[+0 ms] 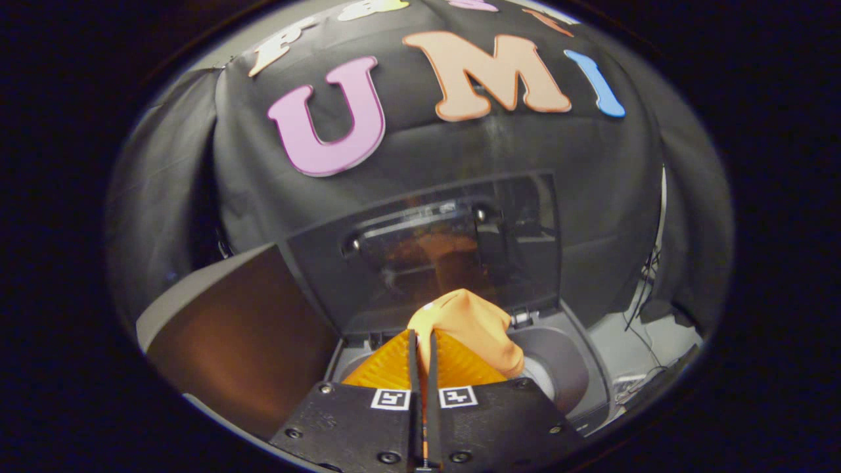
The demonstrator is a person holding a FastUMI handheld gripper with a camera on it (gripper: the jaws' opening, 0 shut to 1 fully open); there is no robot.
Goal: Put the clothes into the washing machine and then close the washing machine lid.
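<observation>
Black cloth wall behind; grey washing machine (578,355) below it, top open. You hold the orange garment (474,332) pinched in the gripper (424,341), fingers pressed nearly together on a fold, the cloth bunched just ahead of and to the right of the tips, hanging over the drum opening (558,374). The dark transparent lid (433,256) stands upright beyond the garment, its glass catching an orange reflection. A brown panel (243,341) sits left of the machine. Cables (647,289) hang at right.
</observation>
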